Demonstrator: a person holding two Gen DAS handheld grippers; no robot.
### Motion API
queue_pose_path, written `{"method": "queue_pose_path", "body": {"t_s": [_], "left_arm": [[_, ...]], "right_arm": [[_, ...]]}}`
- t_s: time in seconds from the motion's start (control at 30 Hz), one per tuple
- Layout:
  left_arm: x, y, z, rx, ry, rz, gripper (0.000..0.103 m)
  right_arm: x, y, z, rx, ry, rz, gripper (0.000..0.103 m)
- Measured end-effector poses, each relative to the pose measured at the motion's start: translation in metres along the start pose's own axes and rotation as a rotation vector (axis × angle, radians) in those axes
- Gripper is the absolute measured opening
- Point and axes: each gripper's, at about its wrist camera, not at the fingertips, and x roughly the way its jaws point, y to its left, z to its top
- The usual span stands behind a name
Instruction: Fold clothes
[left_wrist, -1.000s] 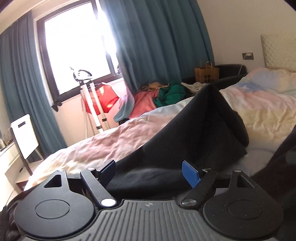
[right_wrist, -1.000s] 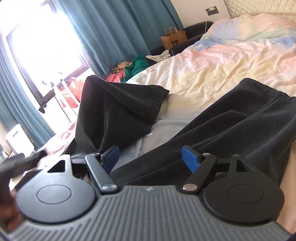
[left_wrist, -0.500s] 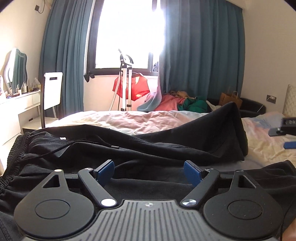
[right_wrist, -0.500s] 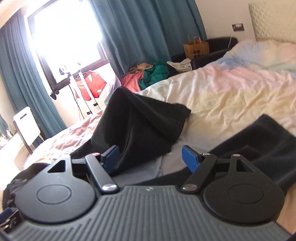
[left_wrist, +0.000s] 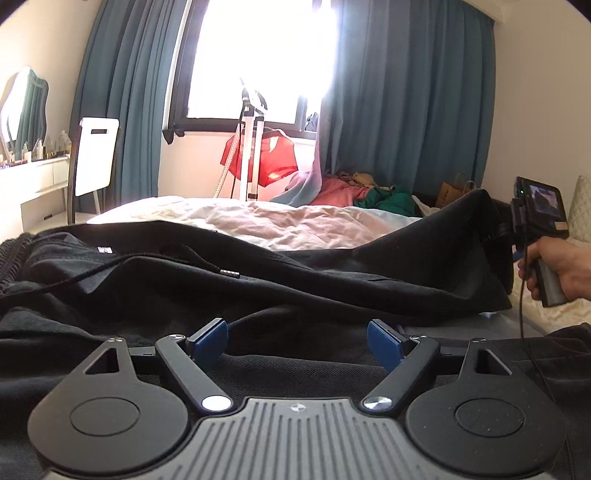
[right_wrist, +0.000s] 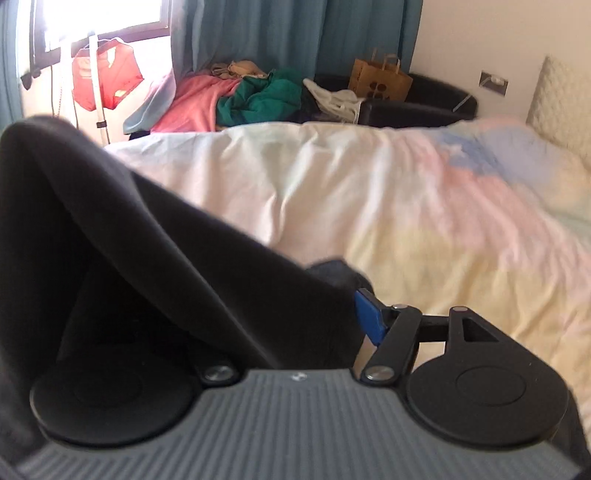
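Black drawstring trousers (left_wrist: 258, 280) lie spread across the bed, waistband at the left, one leg folded up into a peak at the right. My left gripper (left_wrist: 297, 343) is open and empty, low over the trousers' near leg. My right gripper (right_wrist: 295, 325) is open with the raised black trouser leg (right_wrist: 147, 258) lying between its fingers and covering the left finger; only the right blue pad (right_wrist: 367, 317) shows. The right gripper (left_wrist: 535, 221) also shows in the left wrist view, held in a hand at the folded leg's end.
The bed has a pastel duvet (right_wrist: 424, 206). Behind it are a heap of pink and green clothes (right_wrist: 240, 99), a paper bag (right_wrist: 380, 79), blue curtains, and a stand with a red garment (left_wrist: 262, 158). A white chair (left_wrist: 96, 155) and dresser stand at the left.
The left gripper has swung left and lowered toward the waistband end of the trousers. The right gripper has moved forward into the raised trouser leg, which now covers its left finger.
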Motion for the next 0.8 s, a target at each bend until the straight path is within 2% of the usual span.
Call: {"method": "queue_pose_path", "body": {"t_s": [0.1, 0.2, 0.3, 0.57, 0.67, 0.8], "left_arm": [[0.016, 0.011, -0.003, -0.069, 0.06, -0.006, 0.084], [0.024, 0.02, -0.004, -0.131, 0.091, -0.024, 0.084], [0.023, 0.021, -0.004, -0.133, 0.089, -0.02, 0.084], [0.005, 0.007, -0.006, -0.079, 0.078, -0.024, 0.084], [-0.003, 0.001, -0.007, -0.054, 0.071, -0.019, 0.084], [-0.004, -0.006, -0.009, -0.02, 0.071, -0.013, 0.084]], "right_arm": [[0.021, 0.006, 0.033, -0.043, -0.045, -0.078, 0.067], [0.02, -0.001, 0.049, -0.011, -0.124, -0.095, 0.067], [0.01, -0.02, 0.046, 0.08, -0.209, -0.054, 0.067], [-0.008, -0.096, -0.007, 0.298, -0.207, -0.105, 0.068], [-0.014, -0.117, -0.005, 0.316, -0.204, -0.146, 0.068], [-0.027, -0.136, 0.012, 0.298, -0.282, -0.227, 0.068]]}}
